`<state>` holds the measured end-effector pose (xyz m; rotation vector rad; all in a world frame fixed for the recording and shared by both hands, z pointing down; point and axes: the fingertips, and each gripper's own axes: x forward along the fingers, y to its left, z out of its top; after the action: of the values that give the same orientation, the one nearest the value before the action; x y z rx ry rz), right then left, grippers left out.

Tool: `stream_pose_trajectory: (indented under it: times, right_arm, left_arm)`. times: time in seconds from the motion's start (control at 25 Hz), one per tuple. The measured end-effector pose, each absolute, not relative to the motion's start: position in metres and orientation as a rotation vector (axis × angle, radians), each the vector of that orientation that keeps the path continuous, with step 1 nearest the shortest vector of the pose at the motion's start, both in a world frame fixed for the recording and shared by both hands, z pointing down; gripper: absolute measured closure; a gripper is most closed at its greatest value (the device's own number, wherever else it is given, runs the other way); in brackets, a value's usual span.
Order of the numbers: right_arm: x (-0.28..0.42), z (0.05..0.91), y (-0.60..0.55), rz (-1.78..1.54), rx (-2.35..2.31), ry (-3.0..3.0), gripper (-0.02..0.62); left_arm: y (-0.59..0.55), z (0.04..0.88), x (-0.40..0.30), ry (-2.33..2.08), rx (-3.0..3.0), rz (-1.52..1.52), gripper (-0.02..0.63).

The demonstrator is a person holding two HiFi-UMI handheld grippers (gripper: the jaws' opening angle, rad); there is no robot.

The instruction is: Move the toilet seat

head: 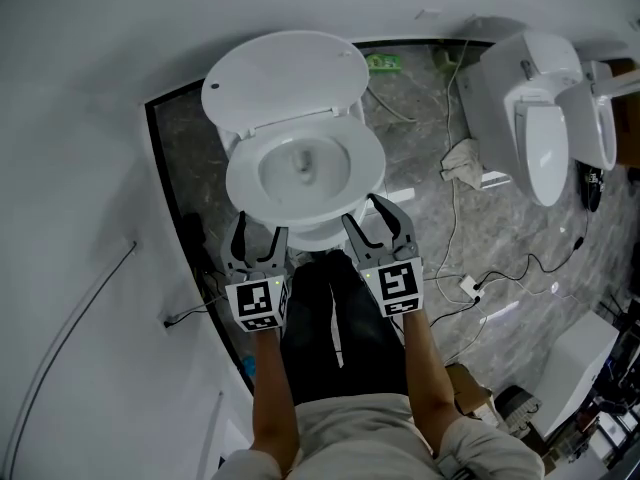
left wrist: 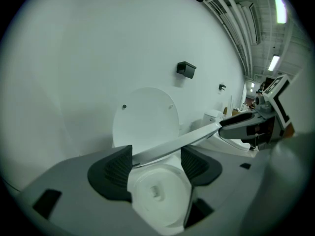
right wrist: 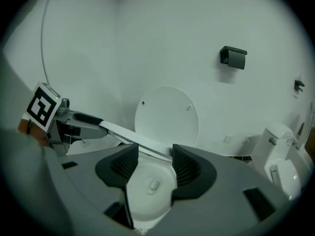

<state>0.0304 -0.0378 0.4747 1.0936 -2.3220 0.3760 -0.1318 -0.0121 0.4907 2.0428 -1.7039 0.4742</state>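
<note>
A white toilet stands against the curved wall with its lid upright. Its seat ring is tilted a little above the bowl at the front. My left gripper and right gripper sit side by side at the front rim. In the left gripper view the seat shows edge-on as a white strip that crosses the fingertips of the left gripper above the bowl. The right gripper view shows the same strip across the right gripper. Both pairs of jaws stand apart, and the bowl shows between them.
A second toilet stands at the right, with a crumpled cloth and cables on the grey marbled floor. The white wall curves close on the left. The person's dark-clad legs stand just in front of the bowl.
</note>
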Motion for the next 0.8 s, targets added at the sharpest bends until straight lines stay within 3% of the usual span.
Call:
stream_pose_trajectory:
  times: [0.8]
  right_arm:
    - [0.019,0.443,-0.098,0.334,1.204,-2.358,0.388]
  left_arm:
    - [-0.07,0.457,-0.148,-1.775,2.091,0.392,0.308]
